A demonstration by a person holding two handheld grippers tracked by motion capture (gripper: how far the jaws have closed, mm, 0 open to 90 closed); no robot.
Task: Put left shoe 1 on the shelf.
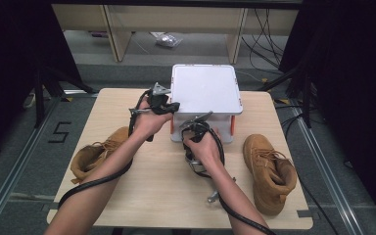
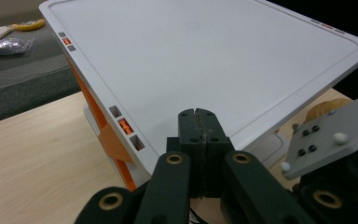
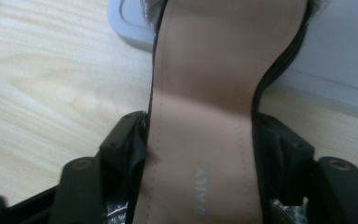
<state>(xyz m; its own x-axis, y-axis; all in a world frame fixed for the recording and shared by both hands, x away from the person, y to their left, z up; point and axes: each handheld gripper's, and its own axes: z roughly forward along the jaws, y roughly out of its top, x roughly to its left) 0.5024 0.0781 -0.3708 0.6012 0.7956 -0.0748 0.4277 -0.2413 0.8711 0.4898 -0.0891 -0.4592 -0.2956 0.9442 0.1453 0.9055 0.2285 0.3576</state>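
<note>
While the left gripper point(image 2: 199, 114) fingers press together, right gripper point(image 3: 200, 140) fingers clamp the shoe point(image 3: 214, 93) between them

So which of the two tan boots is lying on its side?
The boot by the left forearm: it lies tipped over at the table's left edge. The other boot, right of the right gripper, stands upright on its sole.

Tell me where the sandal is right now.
In the right gripper view the sandal sits between the right gripper's jaws, its toe end reaching the white box at mid-table.
</note>
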